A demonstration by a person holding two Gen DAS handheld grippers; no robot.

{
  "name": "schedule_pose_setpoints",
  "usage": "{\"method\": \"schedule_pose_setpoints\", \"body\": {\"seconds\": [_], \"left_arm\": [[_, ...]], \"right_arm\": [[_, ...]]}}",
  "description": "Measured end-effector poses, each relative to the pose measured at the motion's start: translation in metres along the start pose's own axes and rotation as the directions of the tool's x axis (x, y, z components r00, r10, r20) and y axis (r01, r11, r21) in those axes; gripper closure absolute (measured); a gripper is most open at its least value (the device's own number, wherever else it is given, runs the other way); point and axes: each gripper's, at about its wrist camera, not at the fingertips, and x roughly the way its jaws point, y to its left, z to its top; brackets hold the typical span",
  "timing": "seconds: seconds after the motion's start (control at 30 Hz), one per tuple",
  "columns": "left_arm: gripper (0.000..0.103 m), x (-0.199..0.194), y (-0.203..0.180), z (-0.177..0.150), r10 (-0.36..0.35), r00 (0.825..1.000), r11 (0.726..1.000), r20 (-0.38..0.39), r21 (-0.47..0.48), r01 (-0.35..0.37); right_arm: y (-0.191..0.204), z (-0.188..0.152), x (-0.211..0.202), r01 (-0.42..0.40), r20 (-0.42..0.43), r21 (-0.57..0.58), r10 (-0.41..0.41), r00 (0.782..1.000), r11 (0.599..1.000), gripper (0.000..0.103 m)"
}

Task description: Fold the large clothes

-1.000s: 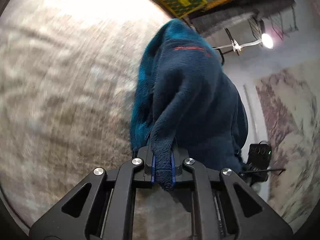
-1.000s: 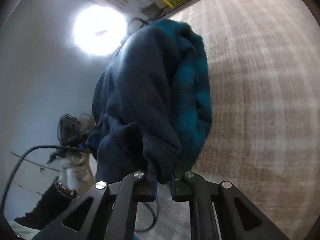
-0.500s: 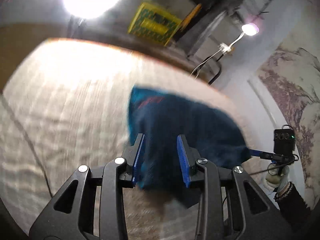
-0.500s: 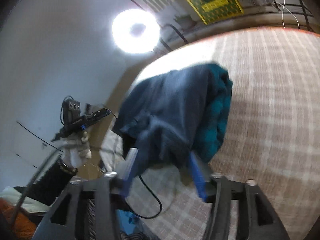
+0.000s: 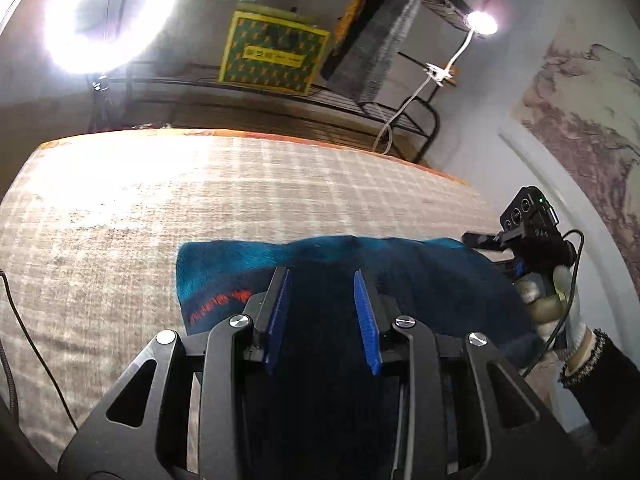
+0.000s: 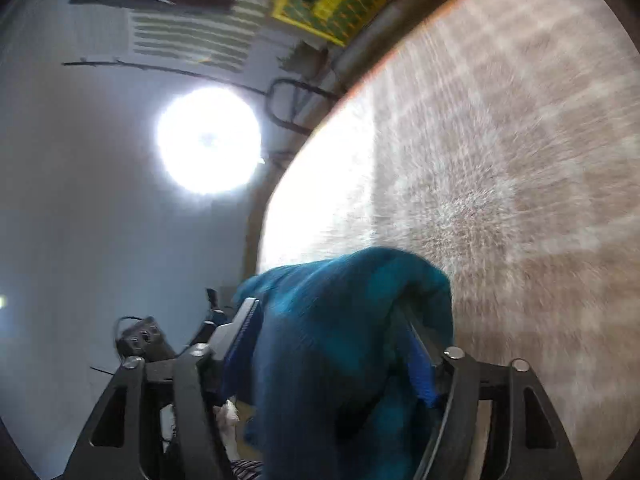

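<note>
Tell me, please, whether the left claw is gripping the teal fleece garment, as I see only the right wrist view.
Observer: No. The left claw is open; its jaws have just been opening, and the teal fleece garment shows in the gap between its blue pads, unpinched.
Operator: Thank you. Is there any marking on the fleece?
Observer: Yes, red-orange lettering near its left corner, beside the claw's left finger.
Operator: And what is at the far end of the fleece?
Observer: A white-gloved hand, at the garment's right-hand end in the left wrist view, over the beige checked cloth.
</note>
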Motion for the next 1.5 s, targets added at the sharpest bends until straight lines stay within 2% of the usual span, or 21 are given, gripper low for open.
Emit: {"method": "schedule_pose_setpoints", "body": {"seconds": [0.07, 0.13, 0.17, 0.2, 0.23, 0.27, 0.33, 0.43, 0.53, 0.67, 0.8, 0.93, 0.97, 1.03, 1.07, 1.1, 1.13, 1.17, 1.27, 1.33, 1.5], "left_arm": [[0.071, 0.006, 0.010, -0.001, 0.003, 1.000, 1.000, -0.005, -0.031, -0.003], [0.071, 0.012, 0.026, -0.005, -0.004, 1.000, 0.997, 0.000, -0.083, 0.004], [0.077, 0.016, 0.036, -0.008, -0.012, 1.000, 0.993, -0.002, -0.122, 0.012], [0.093, 0.021, 0.050, -0.013, -0.027, 1.000, 0.984, -0.006, -0.178, 0.025], [0.101, 0.027, 0.065, -0.021, -0.035, 0.999, 0.972, -0.009, -0.235, 0.032], [0.100, 0.031, 0.072, -0.025, -0.052, 0.999, 0.964, -0.008, -0.262, 0.048], [0.100, 0.042, 0.080, -0.032, -0.087, 0.996, 0.958, -0.009, -0.275, 0.081], [0.100, 0.040, 0.060, -0.020, -0.001, 1.000, 0.992, -0.026, -0.127, -0.003], [0.100, 0.030, 0.051, -0.012, 0.011, 0.999, 0.995, -0.038, -0.097, -0.015], [0.099, 0.001, 0.021, -0.018, -0.020, 0.999, 1.000, -0.028, 0.000, 0.020], [0.099, -0.022, -0.009, -0.040, -0.129, 0.990, 0.991, -0.065, 0.036, 0.131], [0.099, -0.020, -0.042, -0.067, -0.189, 0.971, 0.971, -0.143, 0.117, 0.206], [0.099, -0.018, -0.048, -0.072, -0.176, 0.973, 0.970, -0.150, 0.142, 0.197], [0.098, -0.006, -0.047, -0.083, -0.120, 0.976, 0.974, -0.179, 0.168, 0.151], [0.097, 0.005, -0.041, -0.090, -0.088, 0.971, 0.977, -0.223, 0.172, 0.129], [0.097, 0.012, -0.034, -0.095, -0.078, 0.964, 0.978, -0.254, 0.166, 0.123], [0.097, 0.016, -0.027, -0.098, -0.089, 0.960, 0.981, -0.267, 0.146, 0.132], [0.097, 0.013, -0.024, -0.098, -0.103, 0.960, 0.982, -0.260, 0.126, 0.139], [0.097, -0.009, -0.024, -0.090, -0.137, 0.959, 0.981, -0.248, 0.103, 0.167], [0.096, -0.036, -0.025, -0.087, -0.148, 0.966, 0.976, -0.210, 0.124, 0.177], [0.095, -0.114, -0.010, -0.069, -0.120, 0.991, 0.984, -0.059, 0.125, 0.126]], "right_arm": [[0.006, 0.004, 0.012, 0.060, 0.013, -0.062, -0.059, 0.998, 0.996, 0.068], [0.023, 0.000, 0.011, 0.115, 0.045, -0.136, -0.109, 0.993, 0.984, 0.077], [0.038, -0.003, 0.007, 0.145, 0.068, -0.213, -0.134, 0.989, 0.966, 0.080], [0.050, -0.007, 0.005, 0.176, 0.087, -0.285, -0.158, 0.984, 0.942, 0.082], [0.059, -0.012, 0.003, 0.223, 0.114, -0.375, -0.194, 0.974, 0.900, 0.083], [0.058, -0.014, 0.004, 0.251, 0.132, -0.411, -0.215, 0.968, 0.876, 0.083], [0.029, -0.008, 0.014, 0.264, 0.121, -0.348, -0.236, 0.964, 0.900, 0.083], [0.000, 0.002, 0.015, 0.188, 0.126, -0.233, -0.162, 0.979, 0.954, 0.081], [0.014, -0.001, 0.010, 0.236, 0.123, -0.246, -0.211, 0.970, 0.940, 0.075], [0.060, -0.028, -0.024, 0.349, 0.188, -0.354, -0.300, 0.935, 0.867, 0.067], [0.095, -0.082, -0.074, 0.336, 0.227, -0.442, -0.258, 0.939, 0.832, 0.067], [0.108, -0.133, -0.059, 0.329, 0.168, -0.525, -0.283, 0.944, 0.785, 0.067], [0.105, -0.141, -0.051, 0.347, 0.159, -0.540, -0.313, 0.937, 0.767, 0.067], [0.087, -0.153, -0.035, 0.429, 0.165, -0.562, -0.413, 0.896, 0.707, 0.073], [0.074, -0.154, -0.030, 0.461, 0.159, -0.550, -0.455, 0.876, 0.696, 0.074], [0.058, -0.153, -0.029, 0.468, 0.139, -0.515, -0.469, 0.872, 0.718, 0.074], [0.040, -0.152, -0.033, 0.428, 0.107, -0.453, -0.429, 0.897, 0.782, 0.074], [0.037, -0.152, -0.039, 0.410, 0.105, -0.431, -0.407, 0.907, 0.804, 0.074], [0.059, -0.156, -0.055, 0.413, 0.142, -0.469, -0.395, 0.908, 0.781, 0.074], [0.072, -0.162, -0.073, 0.394, 0.167, -0.478, -0.359, 0.918, 0.785, 0.070], [0.112, -0.179, -0.119, 0.401, 0.279, -0.516, -0.294, 0.914, 0.757, 0.065]]}}
